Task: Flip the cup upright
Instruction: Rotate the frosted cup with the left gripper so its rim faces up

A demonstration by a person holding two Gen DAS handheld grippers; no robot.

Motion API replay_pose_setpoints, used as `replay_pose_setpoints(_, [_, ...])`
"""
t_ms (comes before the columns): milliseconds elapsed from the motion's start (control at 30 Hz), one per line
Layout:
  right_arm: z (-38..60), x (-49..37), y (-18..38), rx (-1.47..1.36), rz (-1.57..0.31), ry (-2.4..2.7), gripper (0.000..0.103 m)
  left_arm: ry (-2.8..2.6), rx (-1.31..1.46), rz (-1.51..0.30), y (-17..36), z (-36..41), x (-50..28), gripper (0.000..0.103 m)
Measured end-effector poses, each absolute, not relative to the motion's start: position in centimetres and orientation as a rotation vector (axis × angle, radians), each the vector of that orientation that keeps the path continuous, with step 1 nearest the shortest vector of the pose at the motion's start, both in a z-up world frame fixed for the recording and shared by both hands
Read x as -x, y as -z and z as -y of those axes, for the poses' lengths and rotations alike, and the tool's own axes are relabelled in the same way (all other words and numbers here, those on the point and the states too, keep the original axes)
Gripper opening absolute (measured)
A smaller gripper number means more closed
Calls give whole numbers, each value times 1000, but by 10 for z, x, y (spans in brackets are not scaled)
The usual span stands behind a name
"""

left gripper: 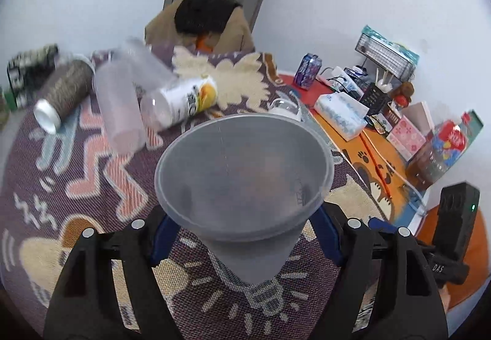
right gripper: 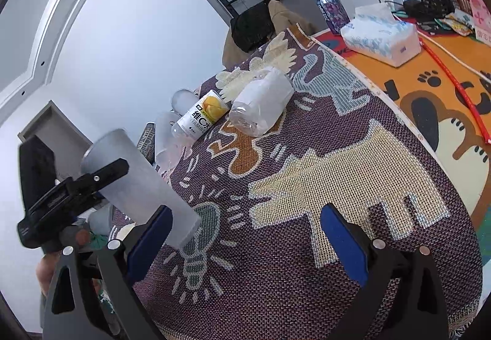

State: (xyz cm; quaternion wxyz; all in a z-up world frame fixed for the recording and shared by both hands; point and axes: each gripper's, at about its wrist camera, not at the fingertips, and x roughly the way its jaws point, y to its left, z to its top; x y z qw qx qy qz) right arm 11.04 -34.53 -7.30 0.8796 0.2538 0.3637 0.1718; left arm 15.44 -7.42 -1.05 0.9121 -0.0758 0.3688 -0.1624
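Gripping cup (left gripper: 244,177), left claw (left gripper: 245,243) tilted.

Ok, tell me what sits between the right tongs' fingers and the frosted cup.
Nothing: in the right wrist view, the open right tongs frame bare woven rug; the frosted cup is in the left tongs.

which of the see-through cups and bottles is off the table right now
The frosted cup clamped in the left tool. The orange-label bottle and other clear containers lie on the cloth.

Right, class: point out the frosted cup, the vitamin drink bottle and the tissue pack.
frosted cup (left gripper: 245,174): left wrist view, inner wall below the rim.
vitamin drink bottle (right gripper: 201,119): right wrist view, on its printed label.
tissue pack (right gripper: 380,37): right wrist view, on its top face.
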Motion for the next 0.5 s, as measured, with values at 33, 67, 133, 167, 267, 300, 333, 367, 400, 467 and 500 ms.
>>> replay_pose_setpoints(33, [343,-109,72,-518,-754,-357,95,331,129,-739,7,78,-151,75])
replay_pose_setpoints(67, [342,-109,71,-512,-753,-358,95,330,112,-726,5,80,-148,75])
replay_pose_setpoints(133, [339,-109,71,-497,-751,-356,95,336,84,-698,2,85,-143,75])
replay_pose_setpoints(167, [338,-108,70,-488,-749,-352,95,335,74,-692,2,86,-143,75])
replay_pose_setpoints(267, [338,-108,70,-477,-747,-345,95,320,37,-669,2,92,-139,75])
replay_pose_setpoints(300, [338,-108,70,-474,-747,-340,95,316,27,-661,1,93,-139,75])
replay_pose_setpoints(333, [339,-108,70,-471,-746,-334,95,310,17,-652,1,95,-137,75])
replay_pose_setpoints(367, [340,-107,70,-470,-745,-331,95,306,5,-643,1,97,-136,75])
replay_pose_setpoints(400, [341,-107,70,-471,-745,-327,95,303,-6,-636,1,99,-135,75])
replay_pose_setpoints(467, [343,-108,72,-474,-747,-323,95,296,-31,-628,3,103,-133,75])
replay_pose_setpoints(500, [343,-108,73,-474,-748,-321,95,288,-45,-623,4,105,-132,75])
